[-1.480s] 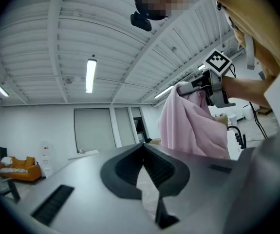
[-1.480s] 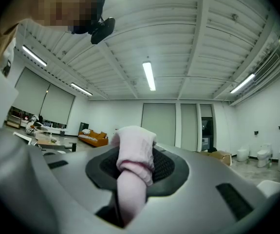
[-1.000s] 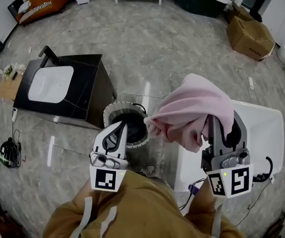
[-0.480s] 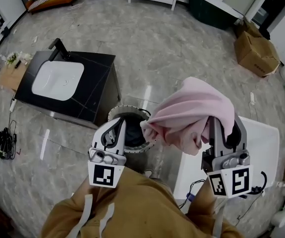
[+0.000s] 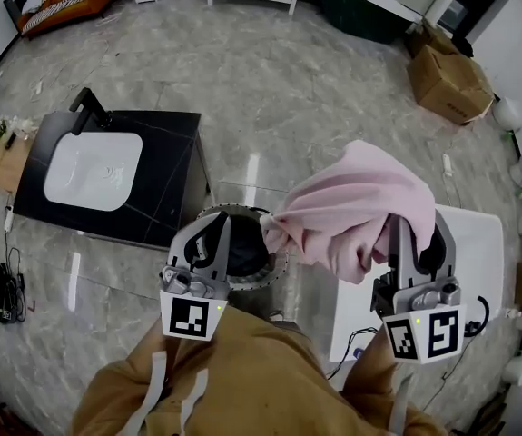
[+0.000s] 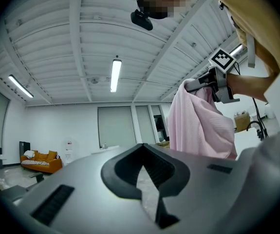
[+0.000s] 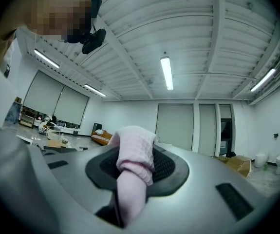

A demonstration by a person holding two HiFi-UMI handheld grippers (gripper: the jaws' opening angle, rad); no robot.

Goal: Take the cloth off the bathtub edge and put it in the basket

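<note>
Though the pink cloth [image 5: 356,207] is already lifted, clamped in the right hand-held gripper [image 5: 418,243] at centre right, dropping it into the basket [image 5: 277,260] just left of it remains; the left hand-held gripper [image 5: 211,243] is closed and empty.

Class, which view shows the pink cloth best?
The head view: the whole cloth hangs from the right gripper. The left gripper view shows one side of it; the right gripper view only a fold between its jaws.

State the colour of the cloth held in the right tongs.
Pale pink; the cloth shows best in the head view.
</note>
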